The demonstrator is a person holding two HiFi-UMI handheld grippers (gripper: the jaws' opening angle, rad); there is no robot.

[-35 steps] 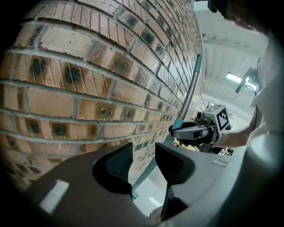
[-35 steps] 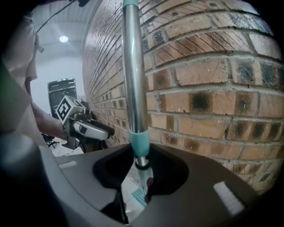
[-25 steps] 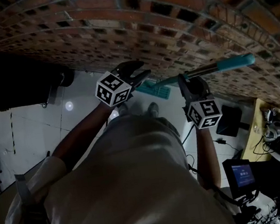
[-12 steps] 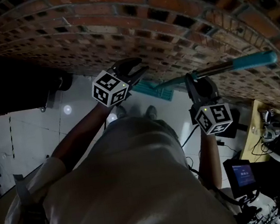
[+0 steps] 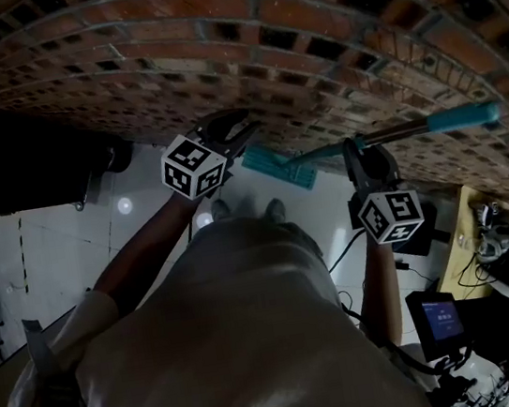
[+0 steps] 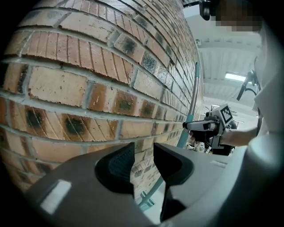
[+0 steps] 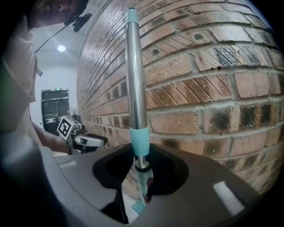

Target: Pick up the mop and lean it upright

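The mop stands against the brick wall, its teal head [image 5: 278, 168] on the floor and its metal handle [image 5: 387, 135] running up to a teal end cap [image 5: 464, 116]. My right gripper [image 5: 361, 158] is shut on the handle, which rises between its fingers in the right gripper view [image 7: 134, 80], gripper [image 7: 140, 166]. My left gripper [image 5: 237, 134] hangs off the mop near the wall; its jaws are closing with nothing between them [image 6: 143, 162]. From the left gripper view the handle [image 6: 194, 95] and the right gripper [image 6: 208, 126] show further along the wall.
The brick wall [image 5: 213, 52] fills the top of the head view. A black cabinet [image 5: 30, 160] stands at the left on the white tiled floor. At the right are a small screen [image 5: 439, 317], cables and a cluttered desk [image 5: 472, 232]. The person's torso covers the lower middle.
My right gripper has shifted right with the mop handle, whose teal end moved further right along the wall. The left gripper drifted slightly left and its jaws narrowed a little.
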